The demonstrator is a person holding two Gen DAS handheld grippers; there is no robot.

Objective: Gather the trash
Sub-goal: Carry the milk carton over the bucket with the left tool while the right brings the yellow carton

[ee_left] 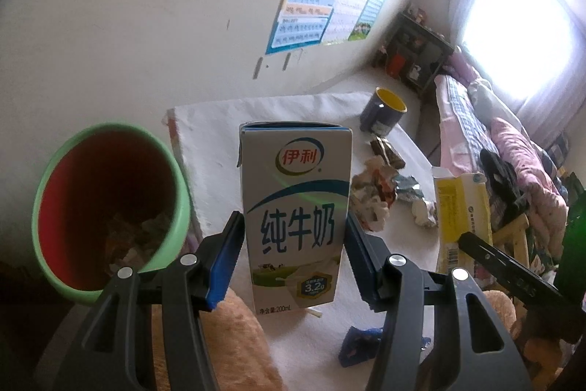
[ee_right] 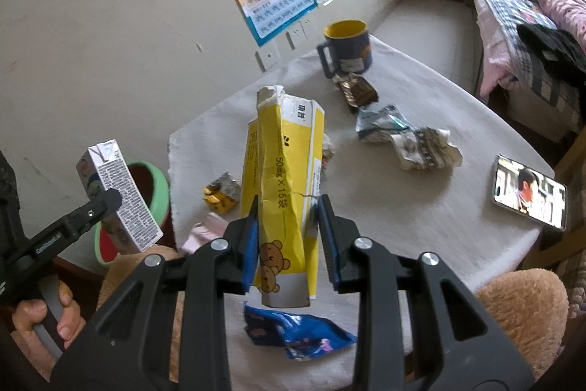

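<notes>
Left wrist view: left gripper (ee_left: 293, 244) clenched on a white milk carton (ee_left: 295, 211), blue pads pressed to both its sides, carton upright and lifted above the white-covered table (ee_left: 205, 134). Left of it, a green-rimmed trash bin (ee_left: 110, 207) with a red inside, scraps lying at its bottom. Behind the carton, crumpled wrappers (ee_left: 373, 193) on the cloth, a dark brown wrapper (ee_left: 386, 152) farther back, then a dark blue mug (ee_left: 382, 110) with a yellow inside. Lower down, a blue wrapper (ee_left: 360, 341) on the table near the edge. At right, the crushed yellow box (ee_left: 463, 218) with a dark finger of the other gripper across it.

Right wrist view: right gripper (ee_right: 289, 240) grasping a crushed yellow box (ee_right: 287, 193) printed with bears, held roughly upright above the table (ee_right: 457, 237). Beneath it, the blue wrapper (ee_right: 293, 332). On the cloth: a small yellow-and-silver wrapper (ee_right: 221, 195), a pink scrap (ee_right: 205, 231), a crumpled patterned paper (ee_right: 425, 149), a silvery wrapper (ee_right: 381, 121), the brown wrapper (ee_right: 357, 90) just in front of the mug (ee_right: 346, 46). A phone (ee_right: 529, 191) with a lit screen near the right edge. At left, the milk carton (ee_right: 117, 193) tilted in the left gripper (ee_right: 106, 204), just in front of the bin (ee_right: 157, 185); a hand (ee_right: 47, 317) on that gripper's handle.
</notes>
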